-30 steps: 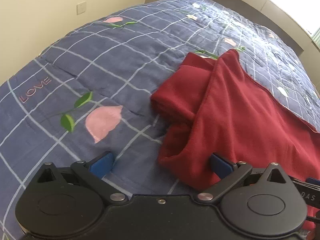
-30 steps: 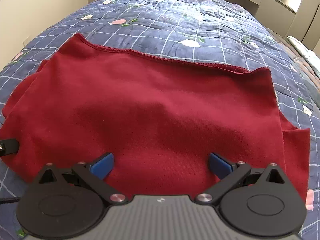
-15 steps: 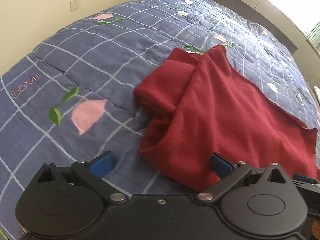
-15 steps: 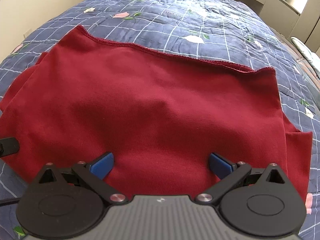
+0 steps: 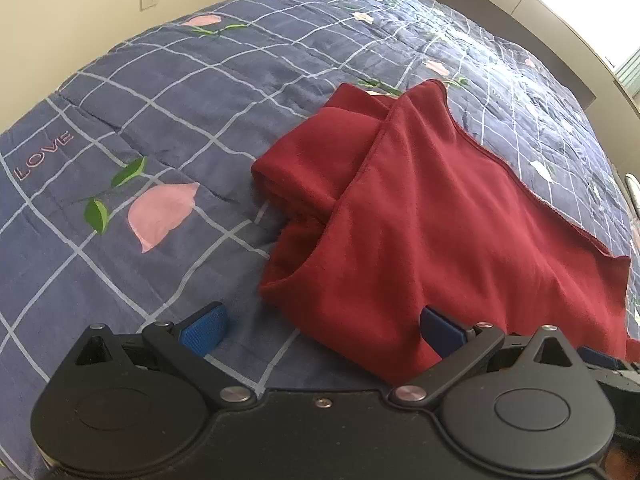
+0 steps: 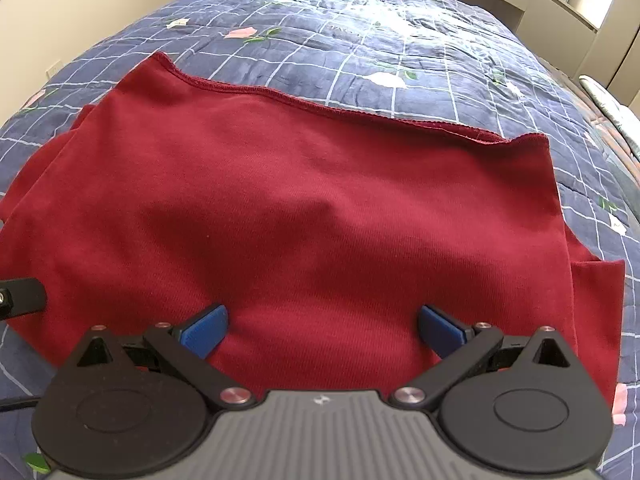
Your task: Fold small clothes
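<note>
1. Navy quilted cover with pale grid lines and pink flowers: this is the bed (image 5: 168, 92), and we work across its whole top.
2. The shirt (image 6: 304, 216), dark red knit, lies flat on the bed near its edge closest to us, hem stitched along the far side. One sleeve (image 5: 312, 168) is bunched out at the left end; another flap shows at the right end in the right view.
3. Our right gripper (image 6: 322, 326) hangs over the near middle of the shirt, jaws spread wide, nothing between them.
4. Our left gripper (image 5: 320, 326) sits at the shirt's left near corner, jaws likewise wide and empty, one pad over the quilt, the other over the cloth.
5. We judge the fold is partly made. To do the next one well, we should pinch both layers at matching near corners, lift together, and lay the edge square to the hem without dragging the sleeve loose.
</note>
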Motion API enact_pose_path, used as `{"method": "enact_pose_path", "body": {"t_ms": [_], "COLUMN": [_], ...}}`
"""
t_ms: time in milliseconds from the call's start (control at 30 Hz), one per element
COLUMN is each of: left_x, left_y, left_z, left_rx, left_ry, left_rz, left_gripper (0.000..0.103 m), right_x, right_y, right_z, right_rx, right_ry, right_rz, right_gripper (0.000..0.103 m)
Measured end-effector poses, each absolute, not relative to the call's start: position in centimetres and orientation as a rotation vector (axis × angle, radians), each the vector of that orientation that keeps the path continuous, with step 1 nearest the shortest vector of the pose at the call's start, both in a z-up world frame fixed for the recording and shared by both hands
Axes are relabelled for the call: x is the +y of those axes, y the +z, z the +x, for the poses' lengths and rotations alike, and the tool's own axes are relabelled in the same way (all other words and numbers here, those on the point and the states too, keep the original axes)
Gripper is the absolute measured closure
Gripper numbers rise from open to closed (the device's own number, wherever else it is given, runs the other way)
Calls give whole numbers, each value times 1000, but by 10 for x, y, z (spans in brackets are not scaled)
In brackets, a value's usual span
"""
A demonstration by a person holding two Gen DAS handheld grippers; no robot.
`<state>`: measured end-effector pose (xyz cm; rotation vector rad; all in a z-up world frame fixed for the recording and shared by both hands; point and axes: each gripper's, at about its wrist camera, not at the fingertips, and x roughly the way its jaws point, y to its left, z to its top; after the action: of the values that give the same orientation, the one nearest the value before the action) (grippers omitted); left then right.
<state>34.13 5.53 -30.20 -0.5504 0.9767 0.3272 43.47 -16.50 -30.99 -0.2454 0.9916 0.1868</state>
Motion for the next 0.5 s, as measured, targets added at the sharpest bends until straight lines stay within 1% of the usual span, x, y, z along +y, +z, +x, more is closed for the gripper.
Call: {"method": "enact_pose_path", "body": {"t_ms": [233, 500], "left_x": [63, 45], "left_y": [-305, -308], "left_z": [343, 353], "left_rx": [992, 1060], "left_ry": [314, 306], "left_rz": [-584, -425], "left_gripper": [1, 1], "right_x": [-167, -171], "right_y": [-309, -312], "right_z": [439, 436], "right_rx": [1013, 991], "right_ry": [197, 216], "right_rz": [-236, -215], "right_gripper": [0, 0]}}
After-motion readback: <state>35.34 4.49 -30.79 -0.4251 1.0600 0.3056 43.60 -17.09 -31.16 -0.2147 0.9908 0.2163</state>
